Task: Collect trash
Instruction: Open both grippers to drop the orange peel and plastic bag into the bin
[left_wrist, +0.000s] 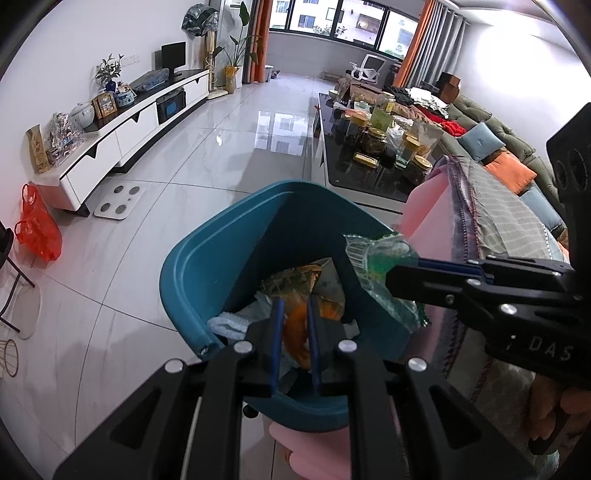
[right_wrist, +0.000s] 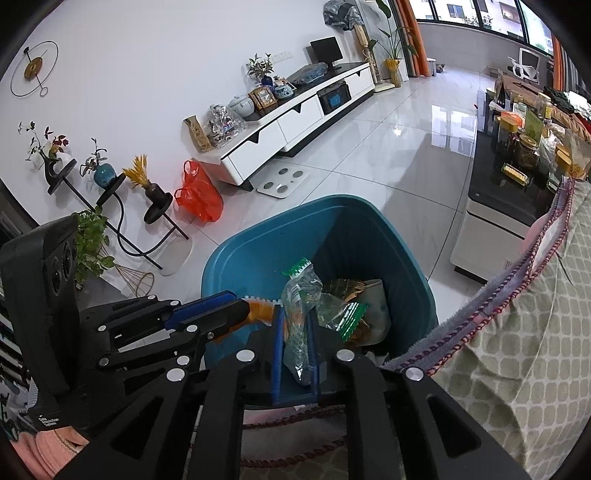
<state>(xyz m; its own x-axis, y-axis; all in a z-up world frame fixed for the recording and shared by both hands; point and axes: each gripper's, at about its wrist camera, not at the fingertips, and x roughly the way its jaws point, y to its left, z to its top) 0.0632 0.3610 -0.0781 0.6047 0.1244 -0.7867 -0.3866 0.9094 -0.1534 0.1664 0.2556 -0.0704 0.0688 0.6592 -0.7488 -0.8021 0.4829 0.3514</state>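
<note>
A red plastic bag (right_wrist: 197, 194) lies on the tiled floor beside a white TV cabinet (right_wrist: 291, 118), near a bathroom scale (right_wrist: 282, 182); jars (left_wrist: 375, 140) crowd a black coffee table (left_wrist: 354, 173).

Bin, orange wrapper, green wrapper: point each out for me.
Bin (left_wrist: 192, 258), left wrist view, inner left wall.
Orange wrapper (left_wrist: 295, 332), left wrist view, middle, between the left gripper's pads.
Green wrapper (right_wrist: 297, 325), right wrist view, clear middle part between the pads.

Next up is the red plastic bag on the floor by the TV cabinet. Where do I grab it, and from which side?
Take the red plastic bag by its handle loops, coming down from above. The loops stand up at the top, while the body slumps wide on the floor, so lower down there is only loose, thin film to pinch.
</note>
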